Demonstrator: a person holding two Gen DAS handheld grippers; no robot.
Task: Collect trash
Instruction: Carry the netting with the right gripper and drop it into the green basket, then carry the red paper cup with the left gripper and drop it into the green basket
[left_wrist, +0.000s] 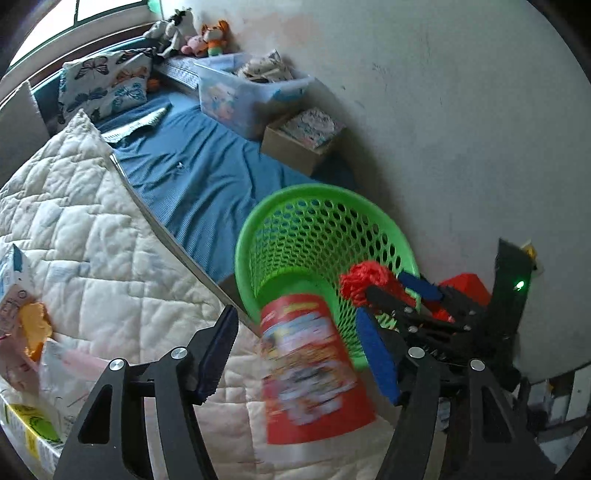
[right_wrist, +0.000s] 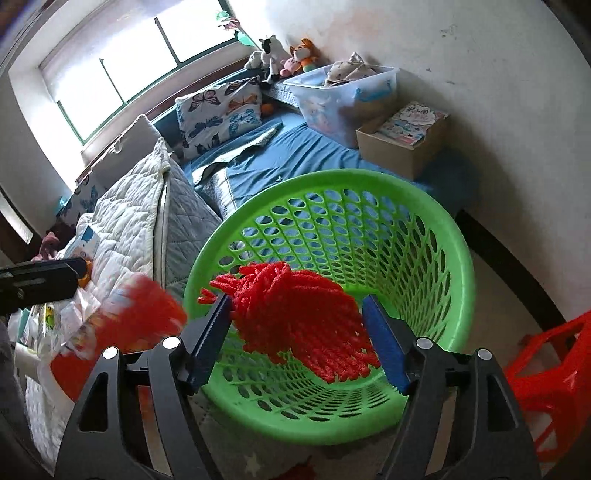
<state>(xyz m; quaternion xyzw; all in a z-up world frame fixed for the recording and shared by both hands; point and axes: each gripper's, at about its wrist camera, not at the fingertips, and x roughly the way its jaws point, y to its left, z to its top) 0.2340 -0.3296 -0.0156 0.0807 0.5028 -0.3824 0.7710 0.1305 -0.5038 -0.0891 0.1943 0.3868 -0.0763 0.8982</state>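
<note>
My left gripper (left_wrist: 295, 312) hangs over the white quilt's edge with a red printed paper cup (left_wrist: 310, 369) between its fingers. The cup is blurred, and a gap shows between it and the left pad (left_wrist: 218, 350). Just beyond stands the green mesh basket (left_wrist: 258, 221). My right gripper (right_wrist: 297, 299) is above the basket's (right_wrist: 461, 258) mouth, jaws apart. A bundle of red yarn (right_wrist: 295, 314) sits loosely between its fingers, with a slit at the right pad. The left wrist view shows that bundle (left_wrist: 362, 280) at the right gripper's (left_wrist: 391, 291) tips.
Wrappers, a carton (left_wrist: 14, 273) and an orange scrap (left_wrist: 35, 328) lie on the quilt (left_wrist: 92, 240) at left. A blue-sheeted bed behind the basket holds a clear plastic bin (right_wrist: 343, 96) and a cardboard box (right_wrist: 402, 144) along the wall. A red stool (right_wrist: 546, 369) stands right of the basket.
</note>
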